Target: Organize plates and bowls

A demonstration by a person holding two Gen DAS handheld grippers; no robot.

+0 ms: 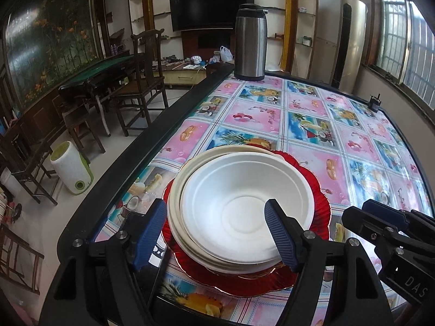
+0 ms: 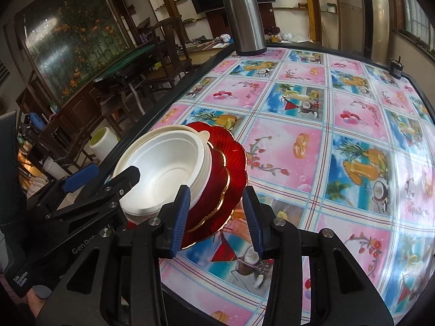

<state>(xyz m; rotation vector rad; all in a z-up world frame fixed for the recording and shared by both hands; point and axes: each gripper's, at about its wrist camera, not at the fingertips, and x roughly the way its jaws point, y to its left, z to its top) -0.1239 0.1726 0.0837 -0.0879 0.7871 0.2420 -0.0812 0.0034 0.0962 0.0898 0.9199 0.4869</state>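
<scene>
A stack of white bowls [image 1: 244, 206] sits on stacked red scalloped plates [image 1: 320, 209] near the table's left front edge; they also show in the right wrist view as bowls [image 2: 165, 168] on plates [image 2: 225, 163]. My left gripper [image 1: 214, 233] is open, its right finger inside the top bowl and its left finger outside the rim. My right gripper [image 2: 217, 217] is open, its fingers either side of the red plates' near edge. It also shows in the left wrist view [image 1: 380, 217].
A steel thermos jug [image 1: 250, 43] stands at the table's far edge. A small dark object [image 1: 374, 103] sits at the far right corner. The table [image 1: 326, 125] has a fruit-patterned cloth and a black rim. Chairs and a white bin [image 1: 72, 168] stand left on the floor.
</scene>
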